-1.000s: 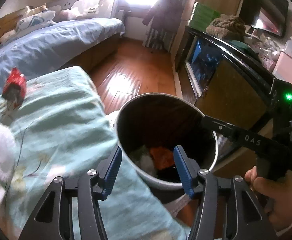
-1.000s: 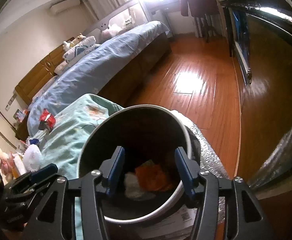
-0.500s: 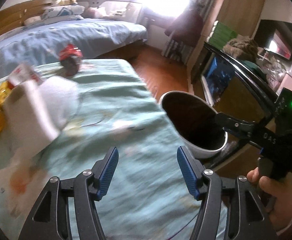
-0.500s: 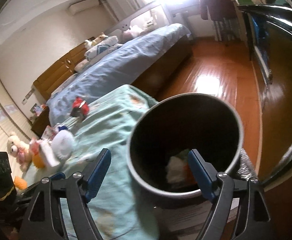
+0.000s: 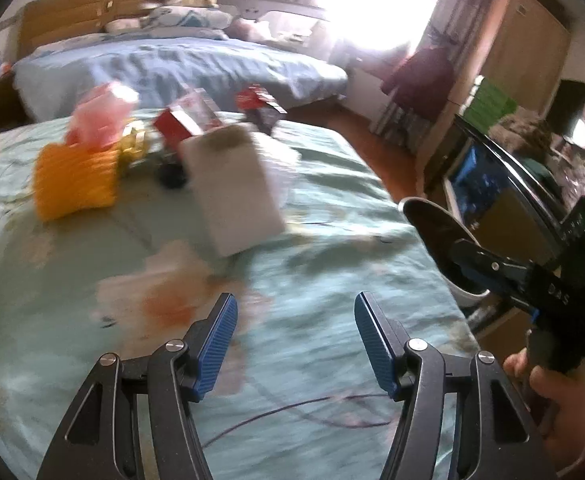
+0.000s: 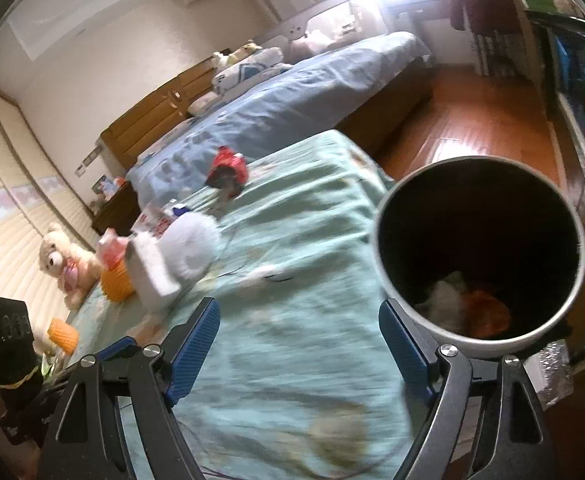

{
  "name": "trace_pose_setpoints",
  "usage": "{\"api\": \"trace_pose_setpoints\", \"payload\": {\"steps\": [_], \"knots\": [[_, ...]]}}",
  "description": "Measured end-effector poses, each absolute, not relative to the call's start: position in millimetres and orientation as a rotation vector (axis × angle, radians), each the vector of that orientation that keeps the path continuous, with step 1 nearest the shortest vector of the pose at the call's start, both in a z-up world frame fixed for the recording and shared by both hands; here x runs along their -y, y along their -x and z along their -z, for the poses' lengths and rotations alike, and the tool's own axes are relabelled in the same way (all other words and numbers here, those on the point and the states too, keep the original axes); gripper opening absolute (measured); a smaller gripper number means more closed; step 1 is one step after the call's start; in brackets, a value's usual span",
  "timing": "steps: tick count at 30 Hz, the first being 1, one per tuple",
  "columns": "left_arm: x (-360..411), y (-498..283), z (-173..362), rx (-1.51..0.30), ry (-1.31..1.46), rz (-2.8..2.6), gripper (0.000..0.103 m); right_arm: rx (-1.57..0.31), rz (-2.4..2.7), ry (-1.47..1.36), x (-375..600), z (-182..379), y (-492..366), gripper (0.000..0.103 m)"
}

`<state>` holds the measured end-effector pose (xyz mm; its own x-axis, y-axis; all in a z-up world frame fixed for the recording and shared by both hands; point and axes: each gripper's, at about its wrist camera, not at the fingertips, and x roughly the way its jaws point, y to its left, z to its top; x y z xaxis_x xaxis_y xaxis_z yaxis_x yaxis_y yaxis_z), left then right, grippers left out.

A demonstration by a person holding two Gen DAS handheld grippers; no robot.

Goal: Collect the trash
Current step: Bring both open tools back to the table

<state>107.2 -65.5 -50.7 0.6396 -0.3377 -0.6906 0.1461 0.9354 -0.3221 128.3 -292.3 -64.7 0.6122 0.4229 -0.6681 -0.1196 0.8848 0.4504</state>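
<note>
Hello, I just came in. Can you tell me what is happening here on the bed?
A person holding two grippers is collecting trash from a bed with a green cover. Both the left gripper and the right gripper are open and hold nothing. A trash bin stands beside the bed, with some white and orange scraps inside. On the cover lie a white packet, a red wrapper and other blurred items, not yet picked up.

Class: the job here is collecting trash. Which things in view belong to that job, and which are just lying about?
Belongs to the job:
bin
red wrapper
white carton
left gripper, open
right gripper, open

Just lying about:
teddy bear
blue bed
green blanket
</note>
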Motion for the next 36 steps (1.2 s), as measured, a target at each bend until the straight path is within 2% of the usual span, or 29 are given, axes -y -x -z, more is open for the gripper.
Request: {"api": "trace_pose_setpoints", "payload": {"steps": [13,22,36], "knots": [[-5,-75,49,-0.831,0.321,0.118,0.061,-0.882,-0.470,-0.312,212,65,-132,0.083],[-21,-71,45,-0.832,0.352,0.070,0.061,-0.891,-0.523,-0.274,178,67,-135,0.083],[-47,-113,40,-0.828,0.314,0.040,0.061,-0.891,-0.544,-0.235,148,74,-151,0.083]]}}
